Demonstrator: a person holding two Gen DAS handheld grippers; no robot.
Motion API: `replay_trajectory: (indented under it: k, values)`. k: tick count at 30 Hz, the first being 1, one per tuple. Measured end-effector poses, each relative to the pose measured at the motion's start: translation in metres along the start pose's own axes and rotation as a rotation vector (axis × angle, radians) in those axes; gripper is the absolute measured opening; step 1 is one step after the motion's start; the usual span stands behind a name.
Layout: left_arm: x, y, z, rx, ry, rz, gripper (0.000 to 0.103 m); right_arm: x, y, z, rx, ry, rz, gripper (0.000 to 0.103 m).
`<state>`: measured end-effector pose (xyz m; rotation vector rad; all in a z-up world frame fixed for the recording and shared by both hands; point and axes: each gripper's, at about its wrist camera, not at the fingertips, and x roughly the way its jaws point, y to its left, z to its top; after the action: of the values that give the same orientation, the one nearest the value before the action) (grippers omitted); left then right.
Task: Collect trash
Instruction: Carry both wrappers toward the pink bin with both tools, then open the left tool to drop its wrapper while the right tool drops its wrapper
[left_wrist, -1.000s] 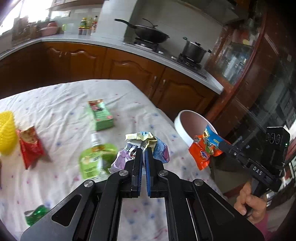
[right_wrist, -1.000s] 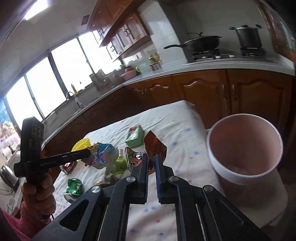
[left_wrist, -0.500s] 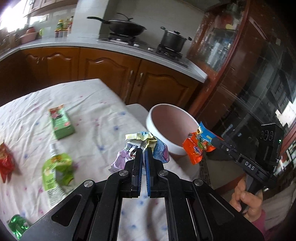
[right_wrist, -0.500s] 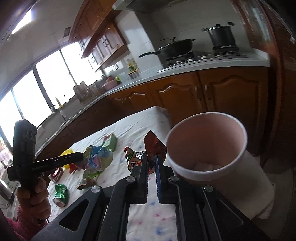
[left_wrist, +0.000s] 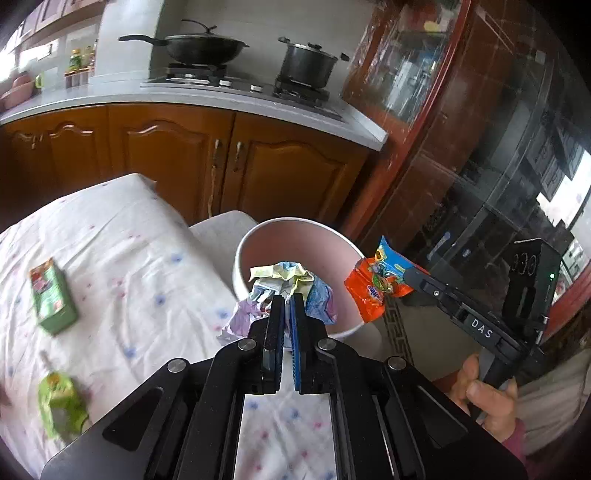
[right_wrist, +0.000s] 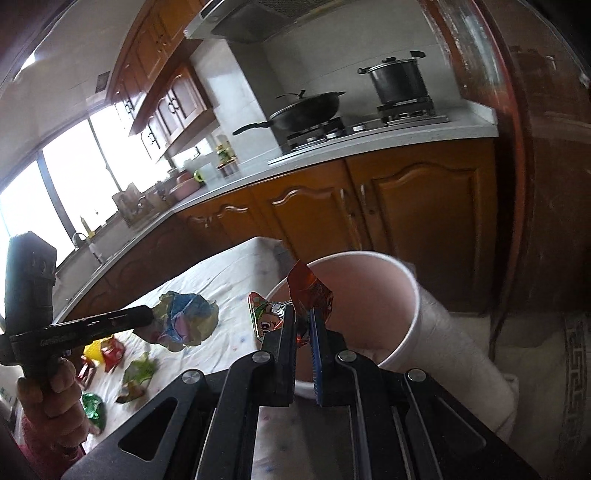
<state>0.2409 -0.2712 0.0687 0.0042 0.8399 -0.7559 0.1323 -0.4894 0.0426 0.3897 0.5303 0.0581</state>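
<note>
My left gripper (left_wrist: 286, 301) is shut on a crumpled multicoloured paper wad (left_wrist: 284, 282), held at the near rim of the pink trash bin (left_wrist: 295, 229). The wad also shows in the right wrist view (right_wrist: 184, 321), left of the bin. My right gripper (right_wrist: 302, 314) is shut on an orange snack wrapper (right_wrist: 308, 291), held over the near rim of the bin (right_wrist: 369, 295). In the left wrist view the wrapper (left_wrist: 376, 282) hangs at the bin's right side.
The bin stands beside the table with the white dotted cloth (left_wrist: 129, 240). On the cloth lie a green carton (left_wrist: 51, 295), a green pouch (left_wrist: 61, 402), and in the right wrist view a red packet (right_wrist: 110, 350) and a green crushed can (right_wrist: 92, 406). Wooden cabinets stand behind.
Both grippers have moved toward the bin with their trash. The bin has grown larger and closer in both views; the wrapper now sits over its rim.
</note>
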Motion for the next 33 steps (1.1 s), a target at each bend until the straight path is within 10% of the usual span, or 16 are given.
replay_trajectory:
  k: [28, 33]
  values:
    - [0.127, -0.014, 0.026, 0.008, 0.224, 0.042, 0.007, 0.075, -0.038, 0.013, -0.007, 0.206, -0.117, 0.013]
    - [0.12, -0.012, 0.023, 0.003, 0.208, 0.055, 0.028, 0.069, -0.042, 0.014, 0.019, 0.182, -0.107, 0.046]
